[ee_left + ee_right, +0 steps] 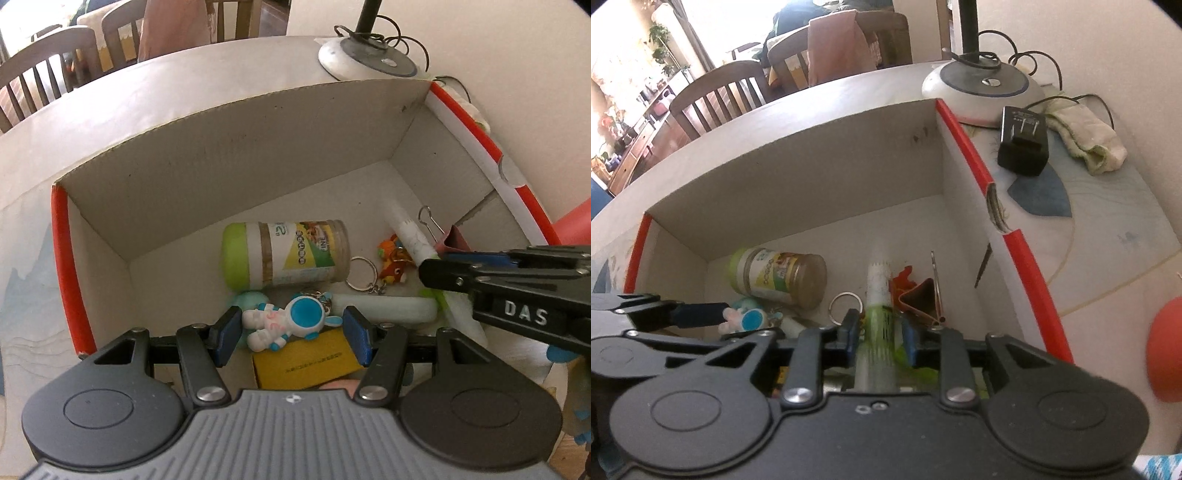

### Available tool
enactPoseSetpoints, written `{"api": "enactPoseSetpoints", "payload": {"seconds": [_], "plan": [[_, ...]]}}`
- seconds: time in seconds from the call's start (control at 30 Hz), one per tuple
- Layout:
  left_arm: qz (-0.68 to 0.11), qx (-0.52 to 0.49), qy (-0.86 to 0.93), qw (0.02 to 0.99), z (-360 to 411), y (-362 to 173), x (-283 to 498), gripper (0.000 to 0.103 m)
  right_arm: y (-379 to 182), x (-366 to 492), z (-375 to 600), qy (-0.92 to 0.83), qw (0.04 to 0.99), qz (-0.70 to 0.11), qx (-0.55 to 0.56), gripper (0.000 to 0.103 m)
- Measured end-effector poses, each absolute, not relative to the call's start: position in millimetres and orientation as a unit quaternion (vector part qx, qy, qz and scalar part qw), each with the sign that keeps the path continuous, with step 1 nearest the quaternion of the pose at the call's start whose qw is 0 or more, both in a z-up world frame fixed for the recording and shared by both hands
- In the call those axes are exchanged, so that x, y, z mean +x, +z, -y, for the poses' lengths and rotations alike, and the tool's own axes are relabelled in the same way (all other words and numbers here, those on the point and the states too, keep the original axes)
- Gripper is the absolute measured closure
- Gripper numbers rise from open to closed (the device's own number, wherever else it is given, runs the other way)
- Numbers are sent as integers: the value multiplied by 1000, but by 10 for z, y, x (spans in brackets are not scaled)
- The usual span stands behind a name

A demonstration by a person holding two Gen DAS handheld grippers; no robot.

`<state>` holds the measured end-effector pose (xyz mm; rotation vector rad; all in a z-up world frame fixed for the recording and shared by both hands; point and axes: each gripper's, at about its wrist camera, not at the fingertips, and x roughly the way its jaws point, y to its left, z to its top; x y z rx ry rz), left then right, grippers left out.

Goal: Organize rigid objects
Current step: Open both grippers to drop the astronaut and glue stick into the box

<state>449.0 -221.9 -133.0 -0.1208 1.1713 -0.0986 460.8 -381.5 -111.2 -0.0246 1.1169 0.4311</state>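
Note:
An open cardboard box (pixel 221 166) (pixel 812 177) with red edges lies below both grippers. My left gripper (pixel 292 334) is shut on a white and blue astronaut keychain (pixel 284 321) (pixel 746 319), held just above a yellow packet (pixel 306 365). My right gripper (pixel 880 334) (pixel 430 271) reaches in at the right. Its pads stand a little off a white and green tube (pixel 879 291) (pixel 406 236) that lies between them. Also in the box are a green-lidded jar (pixel 288 254) (pixel 779 282), a key ring (pixel 364 273), an orange figure (pixel 393 266) and a pink binder clip (pixel 454 238) (pixel 921 299).
Behind the box stands a lamp base (pixel 982 88) (pixel 369 59) with coiled cable. A black power adapter (pixel 1023 144) and a folded cloth (pixel 1086 140) lie to its right. A red object (pixel 1167 354) sits at the right edge. Wooden chairs (pixel 37 85) stand beyond the table.

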Motion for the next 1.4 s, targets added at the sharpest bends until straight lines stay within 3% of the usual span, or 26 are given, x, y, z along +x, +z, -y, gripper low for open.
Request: {"api": "enactPoseSetpoints", "payload": {"seconds": [0.17,0.5,0.6,1.03,1.13,1.4], "plan": [[-550,-61,-50,832,2210,-1307,4463,44,-1025,4504,3856,204,831,-517,-2,62],[-515,-68,-69,852,2171,-1095,4276,42,-820,4250,3928,216,840,-497,23,56],[-502,-65,-67,860,2152,-1008,4184,34,-732,4147,3940,224,843,-487,32,54],[-444,-81,-93,888,1886,-572,3725,33,-370,3666,3966,254,867,-424,59,37],[-423,-75,-99,898,1870,-488,3600,25,-318,3566,3978,256,871,-415,66,33],[-397,-64,-117,908,1846,-308,3340,21,-198,3294,4019,257,883,-385,82,20]]}}
